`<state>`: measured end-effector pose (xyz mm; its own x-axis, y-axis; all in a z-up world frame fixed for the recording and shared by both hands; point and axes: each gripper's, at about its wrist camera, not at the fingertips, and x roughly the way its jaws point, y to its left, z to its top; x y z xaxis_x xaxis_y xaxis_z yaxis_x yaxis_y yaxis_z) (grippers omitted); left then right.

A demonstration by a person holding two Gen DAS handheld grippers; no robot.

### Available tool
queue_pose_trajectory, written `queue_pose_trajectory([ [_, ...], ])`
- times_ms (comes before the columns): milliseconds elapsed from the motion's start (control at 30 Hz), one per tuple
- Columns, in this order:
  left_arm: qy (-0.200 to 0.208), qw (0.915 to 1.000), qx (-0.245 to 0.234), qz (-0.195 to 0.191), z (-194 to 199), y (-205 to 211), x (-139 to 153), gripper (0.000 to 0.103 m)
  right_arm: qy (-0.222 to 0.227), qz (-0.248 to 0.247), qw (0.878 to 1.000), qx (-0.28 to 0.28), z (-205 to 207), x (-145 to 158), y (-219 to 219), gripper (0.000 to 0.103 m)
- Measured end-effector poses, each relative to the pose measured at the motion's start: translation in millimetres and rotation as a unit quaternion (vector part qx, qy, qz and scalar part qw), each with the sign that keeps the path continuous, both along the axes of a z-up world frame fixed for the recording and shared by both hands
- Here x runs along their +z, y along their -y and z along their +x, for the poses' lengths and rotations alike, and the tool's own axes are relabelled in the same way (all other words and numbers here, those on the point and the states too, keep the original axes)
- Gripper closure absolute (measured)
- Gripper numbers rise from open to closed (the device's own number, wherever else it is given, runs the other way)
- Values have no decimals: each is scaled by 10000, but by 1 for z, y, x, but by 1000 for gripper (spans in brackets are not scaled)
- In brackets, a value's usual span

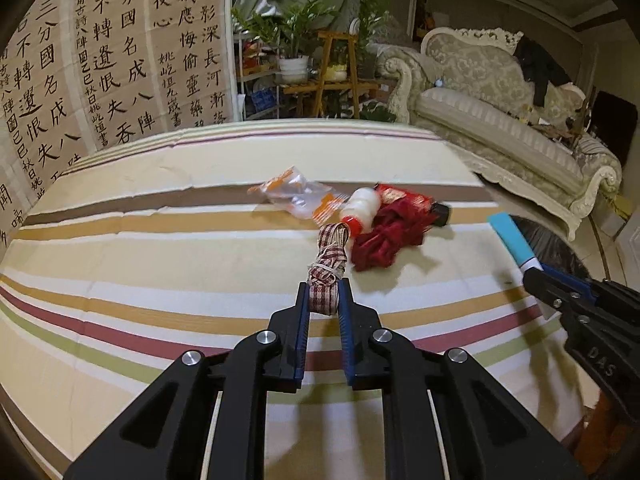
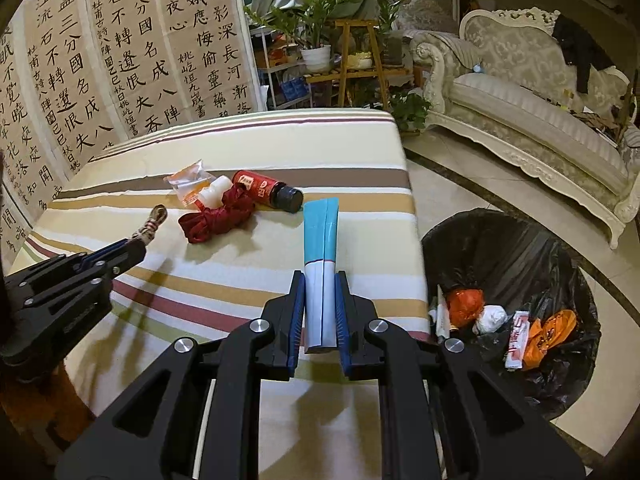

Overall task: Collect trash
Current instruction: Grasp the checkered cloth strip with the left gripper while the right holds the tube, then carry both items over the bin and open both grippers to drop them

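My left gripper is shut on a red-and-white checked ribbon bundle tied with string, held just above the striped tablecloth. My right gripper is shut on a blue-and-white tube that points away from me. The tube also shows at the right of the left wrist view. On the cloth lie a dark red ribbon, a red bottle with a black cap, a small white bottle with a red cap and a clear orange-printed wrapper.
A bin lined with a black bag stands on the floor right of the table and holds several pieces of trash. A cream sofa is beyond it. Calligraphy sheets cover the wall at left, with plants and shelves behind the table.
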<state>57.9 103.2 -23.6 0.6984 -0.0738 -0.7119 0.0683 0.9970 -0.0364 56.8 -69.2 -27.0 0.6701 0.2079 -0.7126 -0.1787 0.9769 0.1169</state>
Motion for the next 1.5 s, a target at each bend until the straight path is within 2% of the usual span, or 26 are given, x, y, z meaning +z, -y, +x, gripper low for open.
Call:
queue_pose_trajectory([
  [233, 270, 9991, -314, -13, -5, 36, 13, 88, 130, -32, 9996, -239, -7, 6, 24, 88],
  [633, 437, 9948, -915, 28, 8, 108, 17, 88, 297, -176, 9942, -1014, -15, 6, 93, 88],
  [967, 359, 9905, -1315, 168, 16, 155, 8, 88, 315, -180, 9888, -1446, -15, 2, 136, 88],
  [1500, 325, 9871, -1549, 251, 36, 206, 0, 88, 208, -130, 9843, -1746, 3, -13, 178, 87],
])
